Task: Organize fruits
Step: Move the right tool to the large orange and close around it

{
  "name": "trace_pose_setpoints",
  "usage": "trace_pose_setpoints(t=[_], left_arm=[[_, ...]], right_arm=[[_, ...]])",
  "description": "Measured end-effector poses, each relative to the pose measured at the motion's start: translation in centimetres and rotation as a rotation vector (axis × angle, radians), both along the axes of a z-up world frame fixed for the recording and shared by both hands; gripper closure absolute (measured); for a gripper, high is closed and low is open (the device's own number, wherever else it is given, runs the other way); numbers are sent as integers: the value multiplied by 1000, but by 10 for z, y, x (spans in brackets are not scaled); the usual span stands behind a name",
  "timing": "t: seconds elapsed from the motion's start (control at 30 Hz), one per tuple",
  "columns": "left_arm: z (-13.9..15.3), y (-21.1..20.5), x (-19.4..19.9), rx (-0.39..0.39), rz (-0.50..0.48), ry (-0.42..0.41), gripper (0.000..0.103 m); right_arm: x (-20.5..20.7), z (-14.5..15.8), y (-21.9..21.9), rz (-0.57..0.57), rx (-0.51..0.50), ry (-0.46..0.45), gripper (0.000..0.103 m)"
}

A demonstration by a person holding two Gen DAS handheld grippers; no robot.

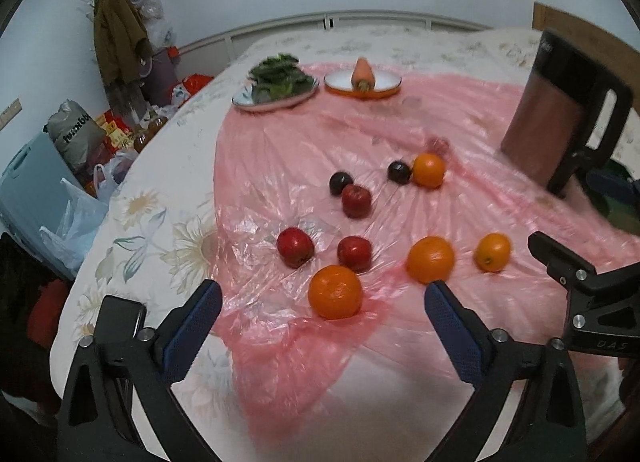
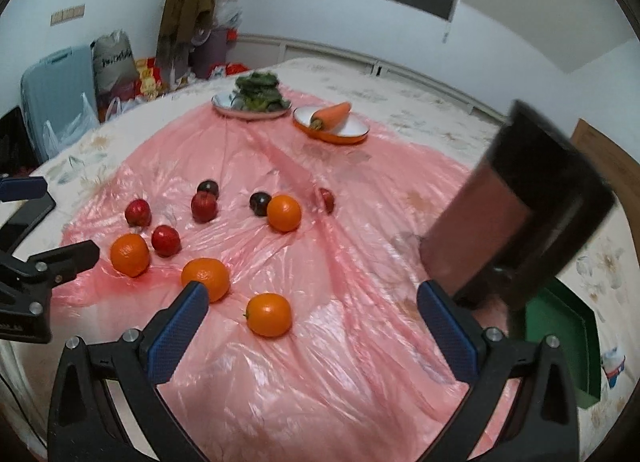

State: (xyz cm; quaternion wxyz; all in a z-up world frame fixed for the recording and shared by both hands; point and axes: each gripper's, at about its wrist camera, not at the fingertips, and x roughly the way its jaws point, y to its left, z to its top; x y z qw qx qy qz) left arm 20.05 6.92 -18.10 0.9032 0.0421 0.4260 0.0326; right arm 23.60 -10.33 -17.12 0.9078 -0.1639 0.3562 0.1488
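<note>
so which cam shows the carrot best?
Right wrist. The carrot lies side-on across the orange-rimmed dish, its whole length visible. The left wrist view sees the carrot end-on, foreshortened and smaller, at the far end of the pink sheet.

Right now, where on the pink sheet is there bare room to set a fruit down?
Free: the near sheet below the nearest orange, and the stretch between the carrot bowl and the fruit. Crowded: around the red apples at left.
</note>
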Motion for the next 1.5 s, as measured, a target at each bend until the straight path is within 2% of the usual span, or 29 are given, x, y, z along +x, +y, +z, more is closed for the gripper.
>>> trace_pose_setpoints(t=[0.33, 0.53, 0.77, 0.83, 0.9, 0.97, 1.13, 1.5], left_arm=[[-30, 7, 24, -16, -12, 69, 7], [-43, 9, 32, -29, -7, 106, 7], [-50, 15, 40, -58, 19, 129, 8], [-54, 18, 43, -77, 36, 154, 19], [-62, 19, 49, -94, 50, 206, 42], [-71, 22, 55, -140, 57, 260, 52], [-72, 21, 55, -140, 68, 275, 53], [-74, 22, 58, -126, 69, 278, 53]], right_arm=[[28, -35, 31, 105, -58, 76, 0], [37, -55, 39, 124, -66, 128, 0], [44, -59, 38, 124, -43, 141, 0], [47, -59, 35, 123, -6, 163, 0], [50, -60, 33, 125, 25, 187, 0], [52, -61, 32, 127, 45, 203, 0], [54, -62, 24, 134, 73, 226, 0], [54, -74, 18, 133, 39, 258, 0]])
